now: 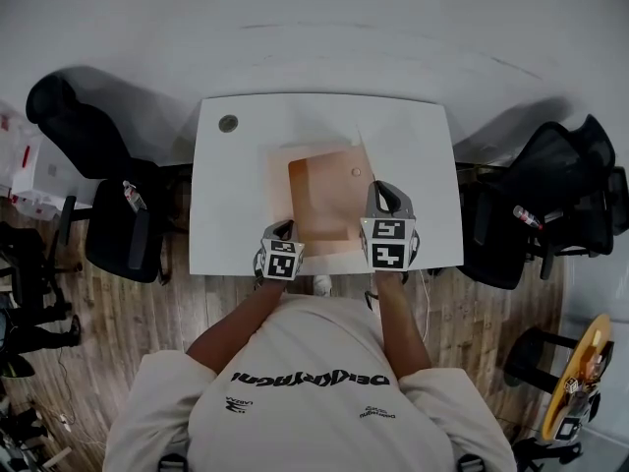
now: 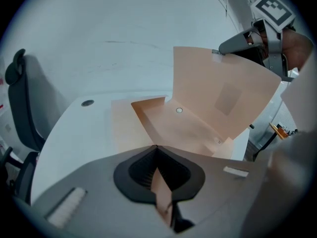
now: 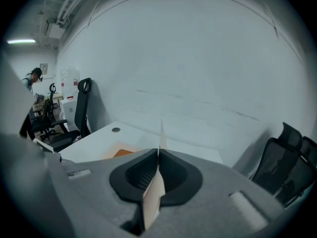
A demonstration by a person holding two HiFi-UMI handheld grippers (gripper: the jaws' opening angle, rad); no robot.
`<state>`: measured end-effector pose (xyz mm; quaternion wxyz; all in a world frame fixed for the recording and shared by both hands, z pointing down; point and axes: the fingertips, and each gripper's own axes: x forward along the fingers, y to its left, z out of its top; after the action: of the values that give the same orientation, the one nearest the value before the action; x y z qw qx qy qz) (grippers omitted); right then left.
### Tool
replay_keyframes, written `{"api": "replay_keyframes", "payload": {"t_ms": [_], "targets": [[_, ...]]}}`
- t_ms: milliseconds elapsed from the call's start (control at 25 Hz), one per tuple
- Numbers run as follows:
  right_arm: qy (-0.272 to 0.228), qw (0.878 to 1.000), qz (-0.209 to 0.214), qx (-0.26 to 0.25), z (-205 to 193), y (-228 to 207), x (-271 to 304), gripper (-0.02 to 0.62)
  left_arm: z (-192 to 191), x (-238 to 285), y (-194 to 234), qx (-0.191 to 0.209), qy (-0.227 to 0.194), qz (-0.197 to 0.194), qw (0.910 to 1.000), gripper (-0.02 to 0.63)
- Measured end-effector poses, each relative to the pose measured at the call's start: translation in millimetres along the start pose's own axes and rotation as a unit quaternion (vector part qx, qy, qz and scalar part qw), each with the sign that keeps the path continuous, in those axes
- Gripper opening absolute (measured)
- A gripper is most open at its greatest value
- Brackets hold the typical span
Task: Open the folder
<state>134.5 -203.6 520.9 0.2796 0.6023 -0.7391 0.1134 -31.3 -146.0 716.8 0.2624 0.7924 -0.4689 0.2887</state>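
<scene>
Peach folder lies flat near the middle of the white worktop, toward the near edge, between both tongs.

Left tongs clenched on the folder's near-left corner; in the left gripper view a strip of peach sheet runs between the closed jaws of the left tongs.

Right tongs clenched on the edge of the folder's cover. The cover is raised off the lower sheet and stands tilted. In the right gripper view it shows edge-on as a thin sheet pinched in the right tongs.

From the left gripper view the raised cover stands in front of part of the right tongs, which pinch its top corner.

A small round snap button sits on the exposed inner sheet, near the far-right corner.

Round cable hole in the worktop's far-left corner, well apart from the folder.

Black office chair just beside the worktop's left edge; another chair to the right. Pale wall behind the worktop. Wooden floor below. A person stands far off at the left of the right gripper view.
</scene>
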Motion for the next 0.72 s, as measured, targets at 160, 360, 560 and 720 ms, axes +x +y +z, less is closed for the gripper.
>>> {"api": "replay_keyframes", "payload": {"t_ms": [160, 360, 560, 720], "targets": [[-0.003, 1.0, -0.002, 0.006, -1.8, -11.0, 1.8, 0.011, -4.2, 6.6, -0.9, 0.004, 0.016, 0.004, 0.9999, -0.012], [-0.002, 1.0, -0.01, 0.004, -9.2, -24.7, 3.6, 0.011, -6.6, 9.9, -3.9, 0.008, 0.029, -0.001, 0.9996, -0.011], [0.003, 1.0, -0.011, 0.009, -11.7, -30.1, 6.7, 0.012, -3.3, 7.6, 0.6, 0.006, 0.029, -0.001, 0.9996, -0.011], [0.007, 1.0, -0.017, 0.012, -13.7, -39.8, 7.8, 0.012, -3.0, 6.6, -1.0, -0.003, 0.034, -0.004, 0.9994, -0.011]]}}
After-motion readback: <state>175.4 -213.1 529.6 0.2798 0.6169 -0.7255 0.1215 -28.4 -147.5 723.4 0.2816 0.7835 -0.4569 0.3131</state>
